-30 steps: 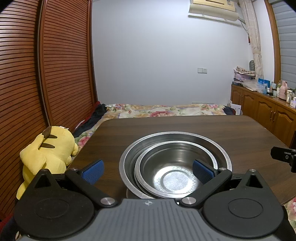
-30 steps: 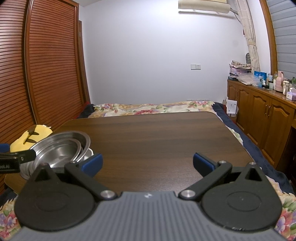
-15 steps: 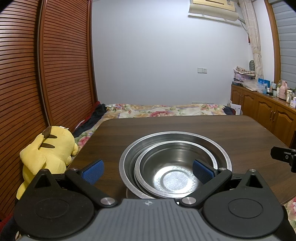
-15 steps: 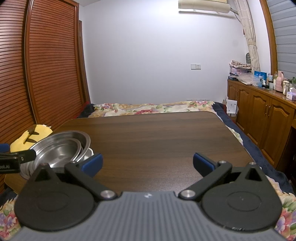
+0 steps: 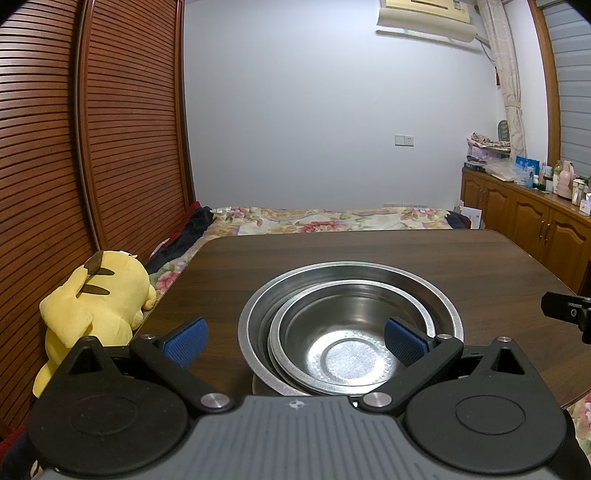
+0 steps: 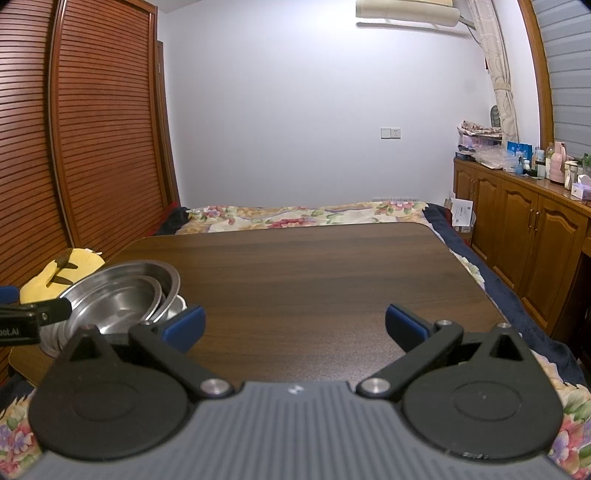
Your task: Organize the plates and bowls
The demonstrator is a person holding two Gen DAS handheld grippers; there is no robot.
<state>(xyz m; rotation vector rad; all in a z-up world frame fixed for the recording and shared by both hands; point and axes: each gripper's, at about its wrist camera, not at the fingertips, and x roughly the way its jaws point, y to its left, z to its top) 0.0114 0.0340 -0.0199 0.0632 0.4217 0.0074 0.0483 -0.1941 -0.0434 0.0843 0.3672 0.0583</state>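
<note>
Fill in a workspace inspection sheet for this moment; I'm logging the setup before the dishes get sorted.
Surface: dark wooden table, bare apart from the bowls.
Job's things: smaller steel bowl nested in larger steel bowl, near the table's left front; something white shows under them, unclear what.
Clutter: yellow plush toy beside the table's left edge.
Grippers: left gripper open above the bowls; right gripper open over bare table.
Cables: nothing seen.
Surroundings: floral bedspread, slatted wardrobe doors, wooden cabinets with bottles, air conditioner.
</note>
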